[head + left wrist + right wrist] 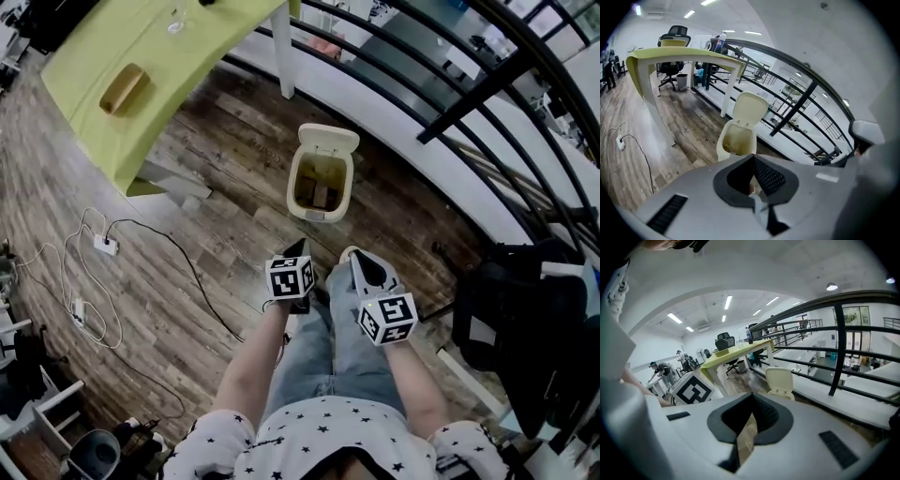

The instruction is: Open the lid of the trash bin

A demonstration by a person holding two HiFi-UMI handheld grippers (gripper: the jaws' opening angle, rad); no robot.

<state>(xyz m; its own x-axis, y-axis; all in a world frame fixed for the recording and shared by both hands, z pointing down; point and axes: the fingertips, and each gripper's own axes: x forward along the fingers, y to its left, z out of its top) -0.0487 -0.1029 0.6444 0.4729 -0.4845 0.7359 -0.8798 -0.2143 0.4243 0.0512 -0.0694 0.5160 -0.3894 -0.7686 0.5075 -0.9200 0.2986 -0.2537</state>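
The cream trash bin (pixel 322 199) stands on the wood floor ahead of me with its lid (pixel 328 139) swung up and back, and brown scraps lie inside. My left gripper (pixel 298 249) and right gripper (pixel 355 254) hover side by side over my legs, short of the bin and touching nothing, tips closed to a point. The left gripper view shows the bin (pixel 735 140) with its raised lid (pixel 749 108) beyond the shut left gripper (pixel 753 157). Past the shut right gripper (pixel 752 395), the right gripper view shows the lid (pixel 780 379).
A yellow-green table (pixel 159 56) with a brown object (pixel 124 88) stands far left, its white leg (pixel 283 56) near the bin. A black railing (pixel 450 103) runs behind the bin. Cables and a power strip (pixel 105 246) lie at left; a black bag (pixel 516 319) sits at right.
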